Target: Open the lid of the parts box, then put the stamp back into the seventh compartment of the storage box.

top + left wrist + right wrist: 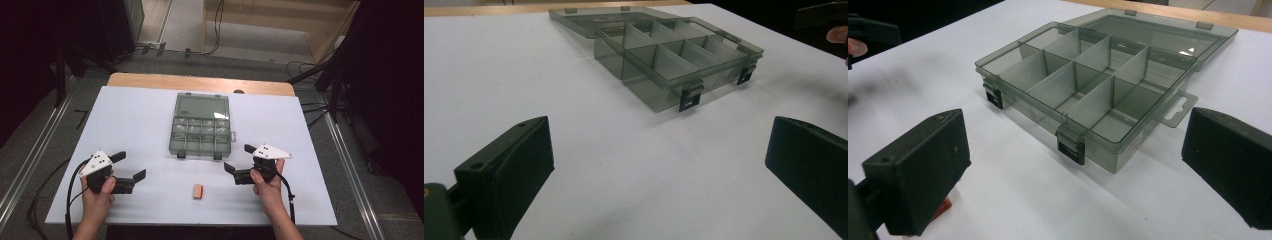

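High view: the compartment box [201, 131] is seen lid-open at the table's [135, 115] middle, nearer the far edge, and a small orange block [198, 191] lies near the near edge. The left gripper [131, 166] and right gripper [238, 159] are held with jaws spread wide, nothing between them. The light box could be shoved or tipped if a jaw were caught on its latches. Bare surface is left on both sides, toward the left and right edges.

I see a smoky grey translucent box [201, 125] with black latches [1071, 147], a white surface [135, 120], black tongs [129, 166], and a small orange-tan block [198, 191].
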Demonstrator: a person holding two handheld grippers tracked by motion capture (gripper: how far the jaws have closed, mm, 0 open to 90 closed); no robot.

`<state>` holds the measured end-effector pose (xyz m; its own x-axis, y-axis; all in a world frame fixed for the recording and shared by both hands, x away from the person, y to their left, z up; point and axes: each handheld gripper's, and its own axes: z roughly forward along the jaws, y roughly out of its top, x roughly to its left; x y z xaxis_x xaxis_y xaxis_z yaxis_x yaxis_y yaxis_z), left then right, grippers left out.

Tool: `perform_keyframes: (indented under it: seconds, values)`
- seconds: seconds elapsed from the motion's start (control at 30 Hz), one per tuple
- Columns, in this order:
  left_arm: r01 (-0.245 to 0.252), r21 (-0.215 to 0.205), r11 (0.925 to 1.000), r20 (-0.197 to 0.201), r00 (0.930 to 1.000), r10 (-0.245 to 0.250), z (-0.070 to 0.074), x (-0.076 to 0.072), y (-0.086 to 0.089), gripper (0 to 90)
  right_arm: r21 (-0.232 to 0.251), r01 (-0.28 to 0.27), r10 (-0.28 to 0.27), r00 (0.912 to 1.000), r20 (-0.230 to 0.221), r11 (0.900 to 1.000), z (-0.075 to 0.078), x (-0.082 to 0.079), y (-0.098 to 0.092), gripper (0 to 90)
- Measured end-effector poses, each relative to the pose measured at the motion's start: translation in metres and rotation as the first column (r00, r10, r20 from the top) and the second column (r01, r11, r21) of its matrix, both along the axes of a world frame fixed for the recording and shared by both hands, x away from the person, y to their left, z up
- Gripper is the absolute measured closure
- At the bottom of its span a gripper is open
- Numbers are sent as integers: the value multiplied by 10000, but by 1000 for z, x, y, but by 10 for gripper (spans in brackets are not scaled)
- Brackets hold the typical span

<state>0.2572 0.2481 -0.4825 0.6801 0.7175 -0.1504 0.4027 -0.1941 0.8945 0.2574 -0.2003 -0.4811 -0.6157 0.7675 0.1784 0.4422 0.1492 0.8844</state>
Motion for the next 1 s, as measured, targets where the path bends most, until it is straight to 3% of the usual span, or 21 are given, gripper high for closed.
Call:
perform_keyframes:
  seconds: [0.37, 0.6, 0.7, 0.77, 1.0]
  values:
    - [-341, -137, 9993, -24, 9994, 341, -2, -7, 23, 0, -49, -326, 326, 9994, 80, 9995, 7, -4, 6, 0]
    - [-390, -159, 9991, -18, 9992, 390, -2, -6, 27, 0, -149, -613, 614, 9981, 82, 9980, 10, -7, 13, 0]
    - [-436, -402, 9982, -21, 9990, 436, -3, -6, 30, 0, -198, -684, 684, 9977, 6, 9975, 10, -7, 16, 0]
    - [-535, -277, 9982, 56, 9985, 537, -4, -6, 32, 0, -254, -789, 789, 9969, -9, 9966, 10, -8, 18, 0]
    - [-567, -550, 9969, 134, 9983, 575, -8, -6, 35, 0, -447, -1200, 1195, 9928, -123, 9918, 11, -10, 28, 0]
